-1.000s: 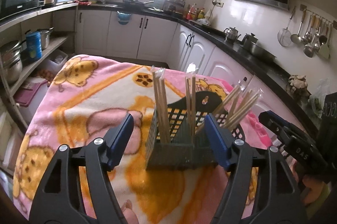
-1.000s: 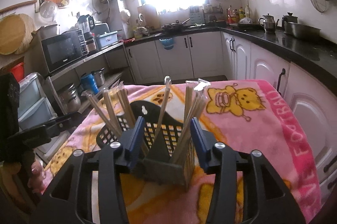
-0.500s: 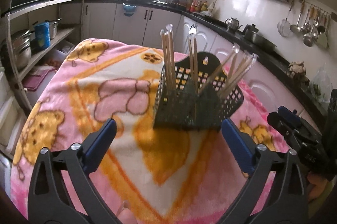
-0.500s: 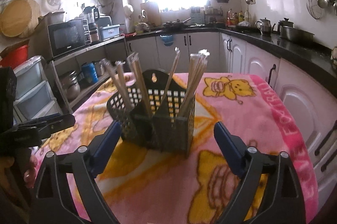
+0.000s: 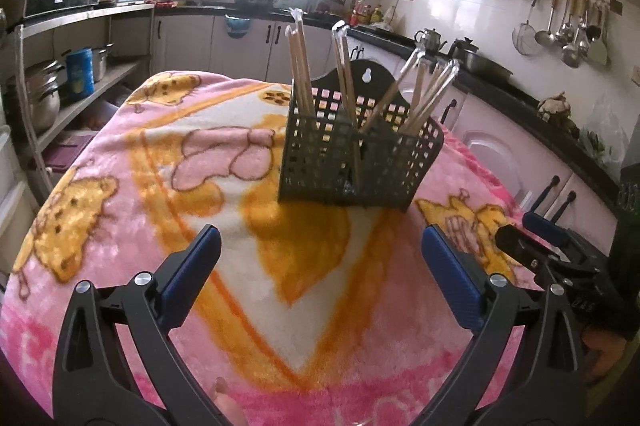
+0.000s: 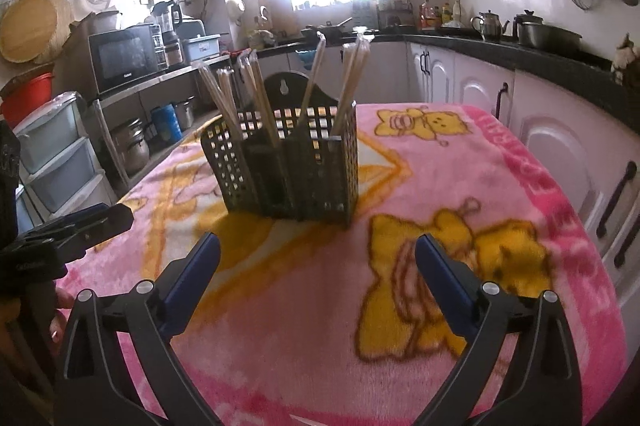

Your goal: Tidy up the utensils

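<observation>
A dark perforated utensil basket (image 5: 360, 161) stands upright on the pink cartoon blanket (image 5: 120, 185); it also shows in the right wrist view (image 6: 288, 165). Several wrapped wooden chopsticks (image 5: 304, 65) stand in its compartments, also seen in the right wrist view (image 6: 352, 73). My left gripper (image 5: 320, 266) is open and empty, well short of the basket. My right gripper (image 6: 316, 266) is open and empty, also short of the basket. The right gripper shows at the right edge of the left wrist view (image 5: 560, 258), and the left gripper at the left edge of the right wrist view (image 6: 68, 234).
The blanket-covered table drops off at its edges. White cabinets under a black counter (image 5: 520, 93) run along the right. Shelves with pots (image 5: 44, 97) and a microwave (image 6: 124, 57) stand at the left. Plastic drawers (image 6: 56, 153) sit by the table's left side.
Both grippers have opened wide and pulled back from the basket, which now stands free on the blanket, farther away in both views.
</observation>
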Available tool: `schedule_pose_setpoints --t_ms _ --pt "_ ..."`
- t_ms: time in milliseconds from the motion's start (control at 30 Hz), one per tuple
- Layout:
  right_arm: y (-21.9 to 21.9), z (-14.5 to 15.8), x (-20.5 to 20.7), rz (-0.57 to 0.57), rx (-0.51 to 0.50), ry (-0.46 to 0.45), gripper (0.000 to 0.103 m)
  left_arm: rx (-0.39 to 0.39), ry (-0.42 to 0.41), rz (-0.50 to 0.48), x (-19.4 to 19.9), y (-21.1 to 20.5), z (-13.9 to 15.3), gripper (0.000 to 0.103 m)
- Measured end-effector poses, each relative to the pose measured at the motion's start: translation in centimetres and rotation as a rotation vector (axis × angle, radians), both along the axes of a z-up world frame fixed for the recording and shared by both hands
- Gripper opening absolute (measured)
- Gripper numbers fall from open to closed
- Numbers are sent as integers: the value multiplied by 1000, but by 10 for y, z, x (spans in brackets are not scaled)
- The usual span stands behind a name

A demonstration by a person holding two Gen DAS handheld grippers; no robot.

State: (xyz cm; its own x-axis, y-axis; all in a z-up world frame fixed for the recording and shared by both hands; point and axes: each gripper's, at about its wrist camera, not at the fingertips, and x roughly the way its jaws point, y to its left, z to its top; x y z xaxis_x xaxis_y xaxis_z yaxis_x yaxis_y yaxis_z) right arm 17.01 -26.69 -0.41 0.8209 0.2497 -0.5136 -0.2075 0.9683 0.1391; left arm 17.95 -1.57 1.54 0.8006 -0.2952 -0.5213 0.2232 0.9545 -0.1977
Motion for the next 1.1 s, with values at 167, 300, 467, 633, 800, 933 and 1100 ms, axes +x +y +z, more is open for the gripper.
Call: schedule_pose_setpoints --t_ms 167,300,467,633,800,933,1100 --pt "5 -9 -13 5 -21 -3 96 25 -10 13 -12 -6 -14 92" --pt "6 -16 -21 -6 -24 -4 97 37 -13 33 -18 -5 -19 92" --pt "7 -19 -32 -30 -36 -68 97 43 -37 52 -23 -3 -23 92" --pt "6 -12 -43 -62 -55 -151 97 79 -88 54 -29 -9 -22 92" --pt "5 -11 -49 -73 -58 -176 97 84 -107 54 -31 -11 -24 92" --pt "6 -14 -54 -59 -59 -182 97 85 -113 59 -32 -9 -26 92" --pt "6 -14 -54 -62 -54 -182 97 73 -123 54 -34 -8 -27 92"
